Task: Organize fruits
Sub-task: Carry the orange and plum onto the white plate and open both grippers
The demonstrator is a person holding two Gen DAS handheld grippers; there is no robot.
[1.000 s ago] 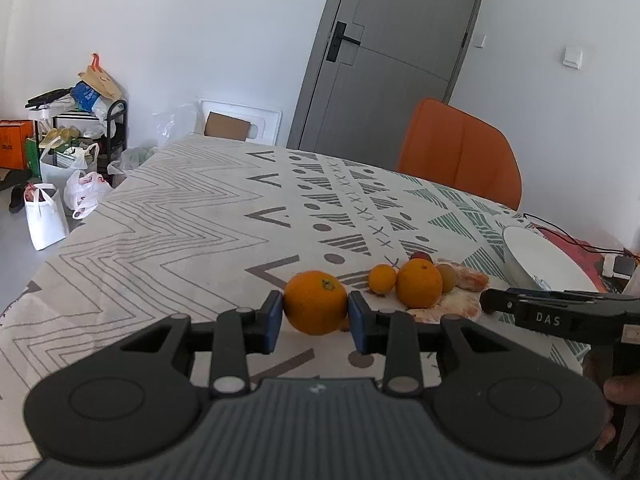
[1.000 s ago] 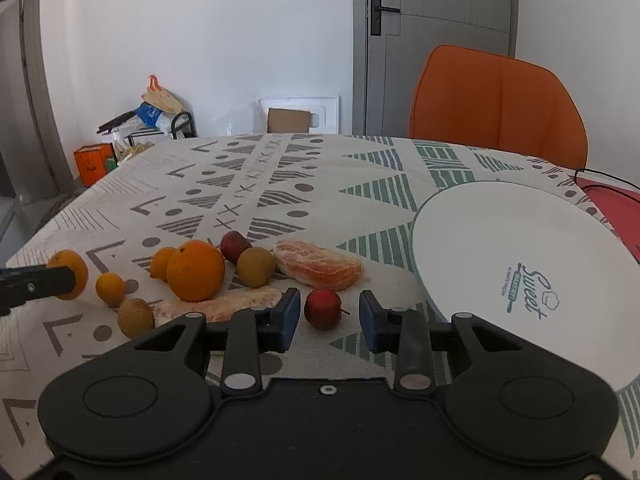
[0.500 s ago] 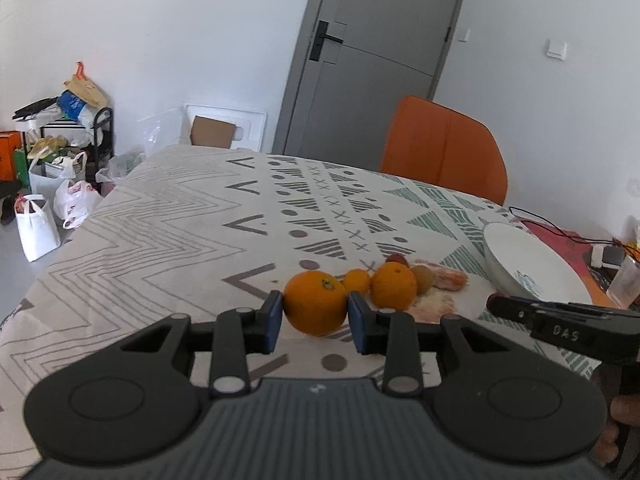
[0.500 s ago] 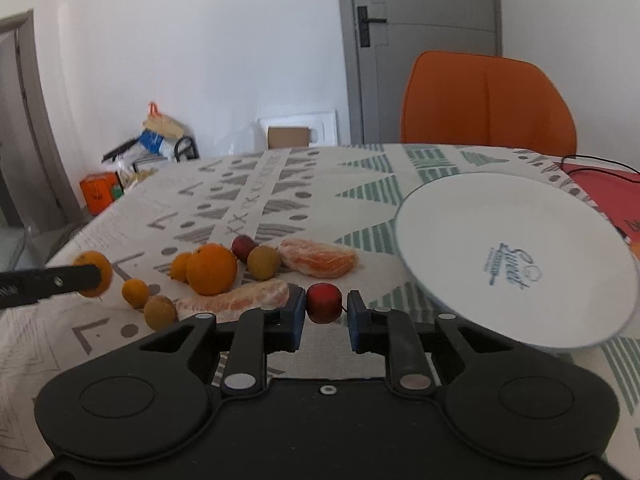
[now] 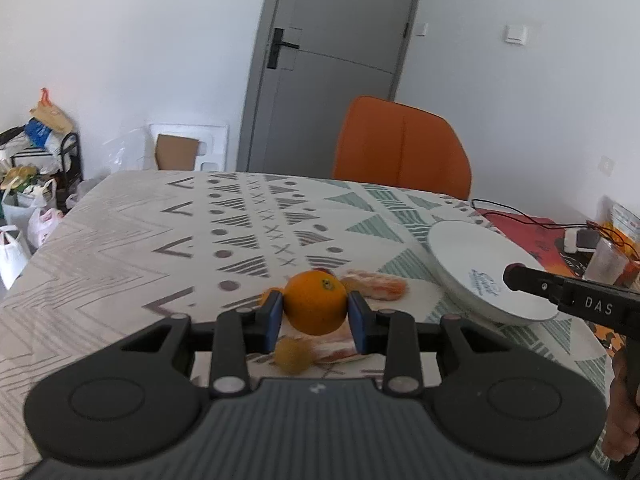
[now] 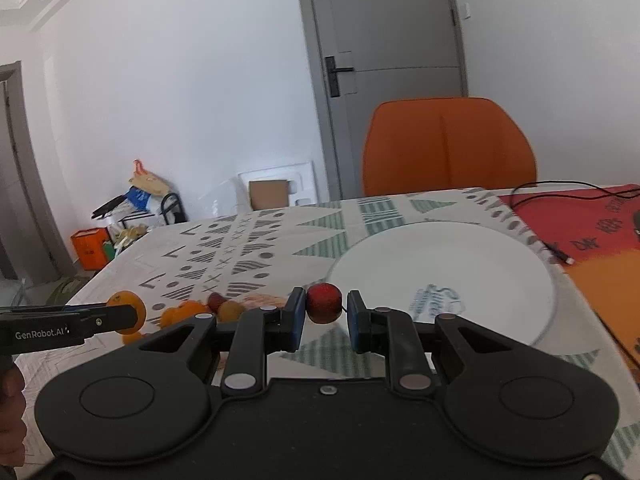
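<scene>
My left gripper (image 5: 315, 315) is shut on an orange (image 5: 314, 303) and holds it above the patterned tablecloth. Its side shows in the right wrist view, where the same orange (image 6: 127, 311) hangs at the far left. My right gripper (image 6: 324, 317) is shut on a small red fruit (image 6: 324, 303), lifted just in front of the white plate (image 6: 488, 264). On the cloth lie a brownish round fruit (image 5: 293, 355), peeled orange segments (image 5: 376, 283) and several other small fruits (image 6: 188, 312). The plate (image 5: 460, 252) sits right of the pile.
An orange chair (image 6: 448, 148) stands at the table's far side before a grey door (image 5: 336, 64). A red mat (image 6: 592, 220) with a black cable (image 6: 560, 186) lies right of the plate. Bags and a rack (image 5: 32, 168) stand on the floor at left.
Both grippers rose and swung right toward the plate. The right jaws closed onto the red fruit and lifted it off the cloth. The left kept its hold on the orange.
</scene>
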